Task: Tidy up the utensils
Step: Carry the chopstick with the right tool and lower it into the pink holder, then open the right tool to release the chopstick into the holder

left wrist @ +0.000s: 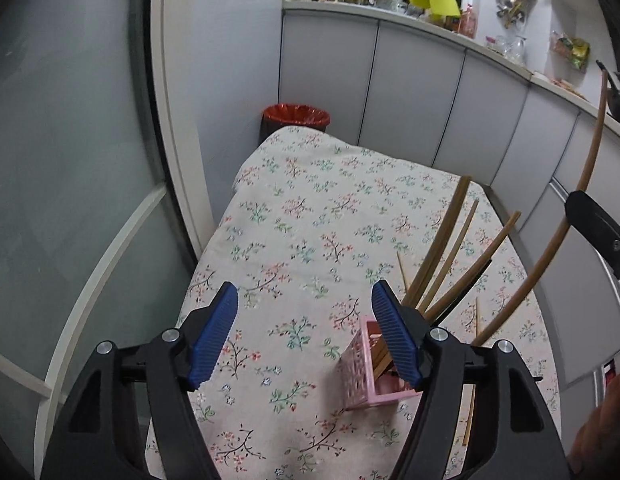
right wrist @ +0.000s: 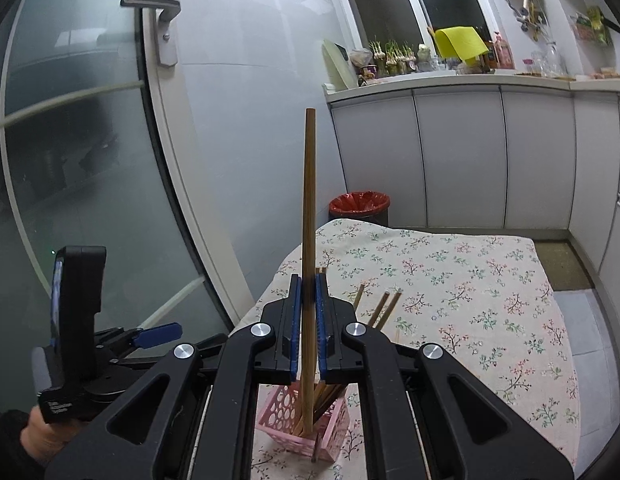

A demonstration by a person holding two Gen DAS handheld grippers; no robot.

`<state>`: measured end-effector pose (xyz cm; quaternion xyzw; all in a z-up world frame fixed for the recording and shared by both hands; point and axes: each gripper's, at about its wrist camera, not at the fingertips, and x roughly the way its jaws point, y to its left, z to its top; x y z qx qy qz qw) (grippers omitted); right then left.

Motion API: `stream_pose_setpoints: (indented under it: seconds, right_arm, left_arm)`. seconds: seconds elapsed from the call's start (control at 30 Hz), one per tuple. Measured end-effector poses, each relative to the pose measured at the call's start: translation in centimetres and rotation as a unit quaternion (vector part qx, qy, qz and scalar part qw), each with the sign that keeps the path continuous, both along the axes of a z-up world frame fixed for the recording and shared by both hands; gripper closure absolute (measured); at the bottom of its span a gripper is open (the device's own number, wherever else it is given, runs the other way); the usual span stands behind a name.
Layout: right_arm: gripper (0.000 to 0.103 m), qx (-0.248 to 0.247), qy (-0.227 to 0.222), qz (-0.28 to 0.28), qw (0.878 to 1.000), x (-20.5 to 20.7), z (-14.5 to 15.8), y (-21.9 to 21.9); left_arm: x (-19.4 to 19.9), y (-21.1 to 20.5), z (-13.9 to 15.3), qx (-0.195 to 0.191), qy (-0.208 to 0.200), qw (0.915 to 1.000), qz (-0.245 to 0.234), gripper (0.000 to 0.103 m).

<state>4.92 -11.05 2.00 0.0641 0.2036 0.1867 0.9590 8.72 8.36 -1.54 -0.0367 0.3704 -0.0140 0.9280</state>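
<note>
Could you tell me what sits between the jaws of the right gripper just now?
In the right wrist view, one brown chopstick stands clamped in the right gripper, its lower end inside the pink basket.

A single brown chopstick (right wrist: 308, 216) is clamped upright between the blue pads (right wrist: 295, 320) of the right gripper (right wrist: 308, 322), its top end raised well above them. Its lower end is seen inside a pink perforated basket (right wrist: 283, 412), where several other chopsticks (right wrist: 384, 308) are leaned at a slant. The basket is set on a table covered with a floral cloth (right wrist: 470, 300). The left gripper (right wrist: 157, 334) is seen at the left, held by a hand (right wrist: 41, 438) near the glass door (right wrist: 69, 140). A bin with a red liner (right wrist: 360, 205) is placed beyond the table, beside white cabinets (right wrist: 458, 156).
</note>
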Motion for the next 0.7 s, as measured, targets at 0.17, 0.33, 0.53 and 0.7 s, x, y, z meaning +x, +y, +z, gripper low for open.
stream_pose_setpoints:
  seconds: [0.17,0.33,0.53,0.7]
  right_arm:
    - [0.097,-0.020,0.011,-0.001,1.000,0.8,-1.4,1.2]
    - [0.094,-0.026,0.026,-0.004,0.999,1.3,-2.3,1.3]
    - [0.070,-0.021,0.030,-0.005,0.999,1.2,-2.0,0.7]
    - [0.057,-0.007,0.027,-0.011,1.000,0.7,-0.8,-1.0]
  left_arm:
    - [-0.2,0.5,-0.5,0.003,0.012,0.9999,-0.002,0.031]
    - [0.0,0.8,-0.5,-0.008,0.020,0.9997,-0.006,0.031]
    - [0.0,0.3,-0.6,-0.004,0.024,0.9996,-0.016,0.028]
    - [-0.2,-0.2,-0.4,-0.002,0.022,0.9994,-0.025,0.026]
